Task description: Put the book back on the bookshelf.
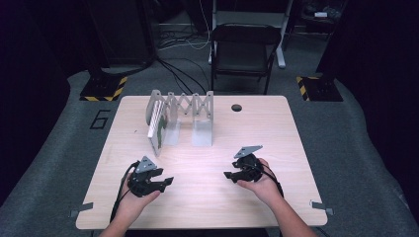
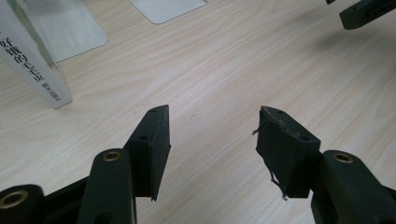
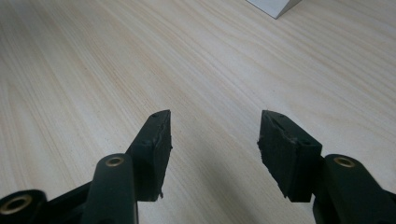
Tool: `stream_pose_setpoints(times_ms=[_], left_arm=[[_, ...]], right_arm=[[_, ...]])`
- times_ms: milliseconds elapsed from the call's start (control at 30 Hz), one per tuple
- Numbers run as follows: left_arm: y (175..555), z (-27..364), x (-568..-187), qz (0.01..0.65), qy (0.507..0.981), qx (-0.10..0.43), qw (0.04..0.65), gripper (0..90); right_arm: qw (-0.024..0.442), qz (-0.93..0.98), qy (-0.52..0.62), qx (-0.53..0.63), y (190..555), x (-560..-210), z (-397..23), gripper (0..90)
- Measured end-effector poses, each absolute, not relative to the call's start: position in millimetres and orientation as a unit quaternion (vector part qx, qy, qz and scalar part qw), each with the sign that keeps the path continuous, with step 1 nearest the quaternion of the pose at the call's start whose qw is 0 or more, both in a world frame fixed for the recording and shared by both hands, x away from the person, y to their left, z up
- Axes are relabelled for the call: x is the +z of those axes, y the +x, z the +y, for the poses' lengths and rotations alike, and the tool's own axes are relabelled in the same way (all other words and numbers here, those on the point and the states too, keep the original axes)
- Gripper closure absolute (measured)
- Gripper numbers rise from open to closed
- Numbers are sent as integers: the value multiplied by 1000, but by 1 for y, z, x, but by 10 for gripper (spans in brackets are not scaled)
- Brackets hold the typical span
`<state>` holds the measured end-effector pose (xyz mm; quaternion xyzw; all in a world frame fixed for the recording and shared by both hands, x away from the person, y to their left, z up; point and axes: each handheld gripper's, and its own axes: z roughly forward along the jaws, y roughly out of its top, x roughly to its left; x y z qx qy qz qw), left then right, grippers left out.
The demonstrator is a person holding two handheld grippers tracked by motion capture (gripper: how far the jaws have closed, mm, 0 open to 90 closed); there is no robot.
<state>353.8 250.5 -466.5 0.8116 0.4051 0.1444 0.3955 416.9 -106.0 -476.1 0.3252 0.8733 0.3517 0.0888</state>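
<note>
You are holding the left tool (image 1: 169, 181) and right tool (image 1: 227, 175) over the surface (image 1: 207, 197), both with jaws apart and empty, near the book (image 1: 157, 129).

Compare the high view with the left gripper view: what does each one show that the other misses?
High view alone: the whole expanding rack, the person's hands, the chair behind the table, and the left gripper from outside. Left gripper view alone: the printed characters on the book's spine, and its own open jaws close up with nothing between them. Both: the wooden table, the book, the rack's base plates, and the right gripper.
</note>
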Motion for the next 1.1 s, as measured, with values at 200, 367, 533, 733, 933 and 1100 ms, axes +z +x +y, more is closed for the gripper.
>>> stream_pose_setpoints(times_ms=[200,367,533,733,933,1100], left_arm=[[354,250,-477,401,817,139,391,442],[357,253,-482,403,818,144,385,442],[359,255,-487,405,818,139,385,442],[362,255,-494,405,822,141,375,442],[367,252,-500,401,829,138,364,433],[371,250,-503,403,827,144,364,430]], right_arm=[[91,873,327,351,416,-476,-107,441],[92,874,324,350,417,-477,-107,440],[92,874,330,346,416,-478,-107,440],[95,877,325,341,416,-480,-107,443],[96,879,322,339,415,-483,-108,443],[98,876,328,339,415,-486,-111,442]])
